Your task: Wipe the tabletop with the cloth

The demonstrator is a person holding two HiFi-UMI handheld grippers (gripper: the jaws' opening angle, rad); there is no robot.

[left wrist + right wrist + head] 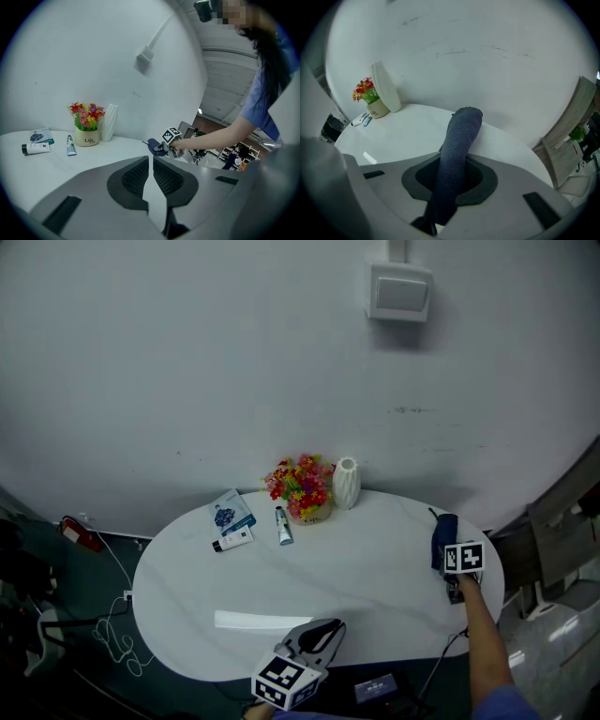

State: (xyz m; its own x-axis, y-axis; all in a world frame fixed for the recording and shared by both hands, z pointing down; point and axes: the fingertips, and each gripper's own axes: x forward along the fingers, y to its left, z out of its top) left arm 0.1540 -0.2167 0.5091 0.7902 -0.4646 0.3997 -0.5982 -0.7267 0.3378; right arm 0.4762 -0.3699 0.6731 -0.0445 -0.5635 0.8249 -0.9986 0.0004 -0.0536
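Observation:
A dark blue cloth [442, 536] hangs at the right end of the white oval table [375, 549], with my right gripper [446, 559] shut on it. In the right gripper view the cloth [459, 140] stands up between the jaws of that gripper [452, 176] and droops over the tabletop [403, 136]. My left gripper [321, 634] is over the table's near edge, jaws together and holding nothing. In the left gripper view its jaws [151, 176] point across the table [93, 154] toward the cloth [153, 146] and the person's arm.
At the back of the table stand a flower pot [302, 491] and a white ribbed vase [346, 483]. A tube [283, 525], a blue packet [232, 512] and a small bottle [232, 540] lie left of them. Cables [112, 634] lie on the floor at left, and furniture [562, 540] stands at right.

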